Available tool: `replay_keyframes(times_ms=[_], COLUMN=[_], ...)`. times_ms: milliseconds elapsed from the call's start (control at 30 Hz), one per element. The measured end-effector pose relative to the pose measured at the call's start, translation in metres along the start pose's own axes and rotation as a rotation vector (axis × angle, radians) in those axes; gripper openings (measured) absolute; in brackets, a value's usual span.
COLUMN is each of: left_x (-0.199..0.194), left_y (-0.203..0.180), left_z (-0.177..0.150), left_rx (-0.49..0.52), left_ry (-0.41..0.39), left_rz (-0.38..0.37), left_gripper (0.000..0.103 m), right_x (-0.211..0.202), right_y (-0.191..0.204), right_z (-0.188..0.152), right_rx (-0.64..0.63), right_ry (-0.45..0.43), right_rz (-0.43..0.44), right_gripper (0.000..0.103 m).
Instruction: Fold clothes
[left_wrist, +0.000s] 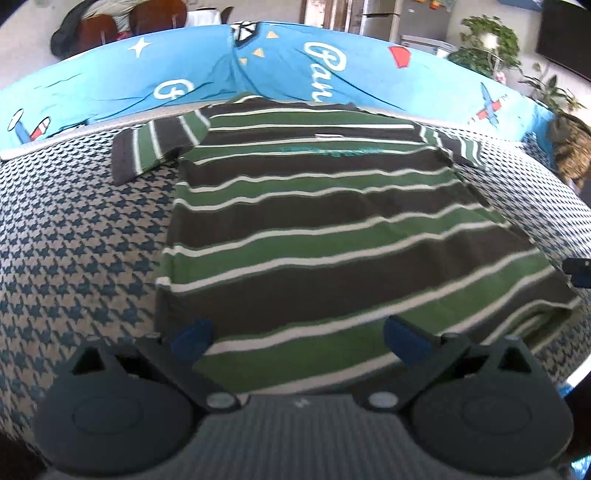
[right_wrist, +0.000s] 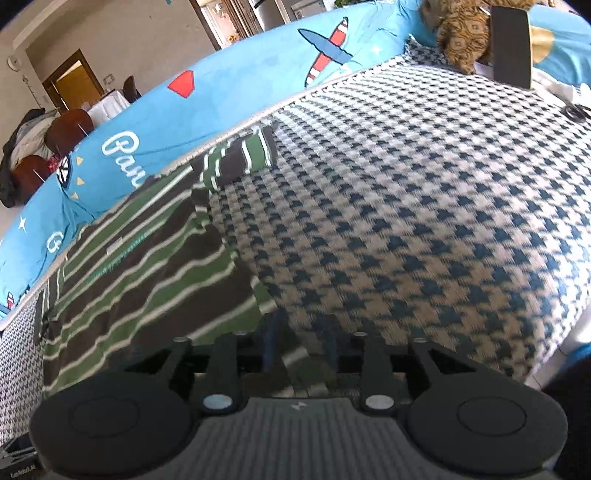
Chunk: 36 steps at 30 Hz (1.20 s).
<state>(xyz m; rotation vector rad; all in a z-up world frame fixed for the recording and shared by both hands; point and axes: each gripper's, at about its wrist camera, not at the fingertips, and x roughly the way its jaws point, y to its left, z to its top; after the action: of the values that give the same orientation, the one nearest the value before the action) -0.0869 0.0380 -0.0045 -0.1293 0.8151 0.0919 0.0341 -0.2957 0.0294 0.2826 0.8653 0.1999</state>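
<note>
— Where does the garment lie?

— The short-sleeved shirt with green, dark brown and thin white stripes (left_wrist: 332, 229) lies flat on the bed cover with the dark blue and beige houndstooth pattern (left_wrist: 74, 240). Its collar end points to the bright blue fabric with airplane drawings and white letters (left_wrist: 295, 62) at the far edge, and both sleeves are spread out to the sides.

— And the left tongs?

— The left tongs (left_wrist: 299, 341) stand wide apart above the near hem of the shirt, and they hold nothing between the blue pads.

— And the right tongs?

— The right tongs (right_wrist: 299, 354) are at the near corner of the shirt, on its right side. The blue pads are quite close to each other, but the picture is blurred there, so one cannot tell if they are clamped on the cloth. A brown patterned cushion (right_wrist: 461, 40) is at the far corner of the bed.
</note>
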Motion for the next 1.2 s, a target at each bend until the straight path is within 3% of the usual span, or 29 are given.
replay_keyframes(times_ms=[233,367,467,733,933,1100,1200], left_x=[-0.007,-0.009,-0.012,-0.016,-0.017,-0.021,-0.024], left_y=[-0.005,-0.007,-0.005,0.007,0.016,0.027,0.033], left_z=[-0.007,-0.009,-0.01,-0.008,-0.006,-0.006,-0.006], left_rx=[0.015,0.021,0.009,-0.056,-0.09,-0.138,-0.16], left_ry=[0.004,0.004,0.002,-0.005,-0.015,-0.03,-0.038], left_rz=[-0.023,-0.034,-0.046,-0.062,-0.036,-0.003,0.014], left_gripper=[0.103,0.103,0.103,0.103,0.103,0.103,0.103], right_x=[-0.002,-0.001,-0.007,-0.028,-0.026,-0.035,-0.038], right_y=[0.014,0.021,0.021,0.015,0.017,0.016,0.021], right_z=[-0.018,-0.023,-0.024,-0.03,-0.034,-0.033,-0.034], right_rx=[-0.078,-0.126,-0.134,-0.113,-0.114,-0.088,-0.108], right_ry=[-0.002,-0.008,-0.037,-0.115,-0.098,-0.149,-0.176], right_rz=[0.0,-0.003,-0.011,-0.074,-0.151,-0.194,-0.157], right_gripper=[0.035,0.016,0.01,0.008,0.007,0.008,0.008])
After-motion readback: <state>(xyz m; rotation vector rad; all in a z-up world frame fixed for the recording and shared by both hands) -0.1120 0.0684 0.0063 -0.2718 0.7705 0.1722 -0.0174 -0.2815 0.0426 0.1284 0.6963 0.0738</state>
